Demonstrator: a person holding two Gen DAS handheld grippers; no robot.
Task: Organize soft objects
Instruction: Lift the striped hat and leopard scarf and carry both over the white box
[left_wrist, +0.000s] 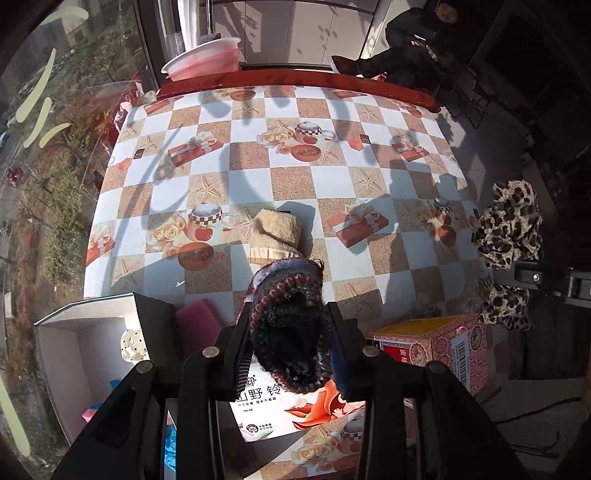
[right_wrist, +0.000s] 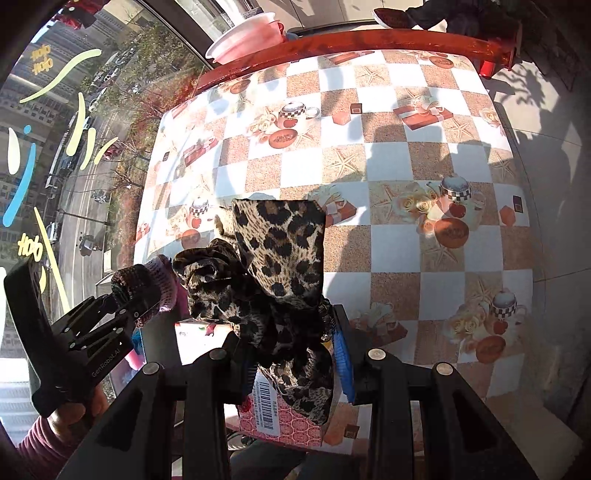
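Now, left wrist view: the left hand-held gripper (left_wrist: 293, 341) pinches a dark knitted piece (left_wrist: 291, 325) between its pads, lifted clear of the counter (left_wrist: 258, 173), presumably so it can travel to a box. An open white box (left_wrist: 74, 343) sits at the counter's near left edge with a pink item (left_wrist: 197, 325) beside it; a printed box (left_wrist: 436, 343) stands near right. A beige knitted piece (left_wrist: 275, 232) lies alone mid-counter, with wide open checkered cloth beyond it

Over to the right wrist view: the right hand-held gripper (right_wrist: 295, 354) is clamped on a leopard-print cloth (right_wrist: 280, 266), which hangs bunched above the patterned box (right_wrist: 273, 417) below, probably its destination. The left hand-held gripper rides close by at left, so the two loads nearly touch; room to swing lies rightward, where the counter is bare to its edge
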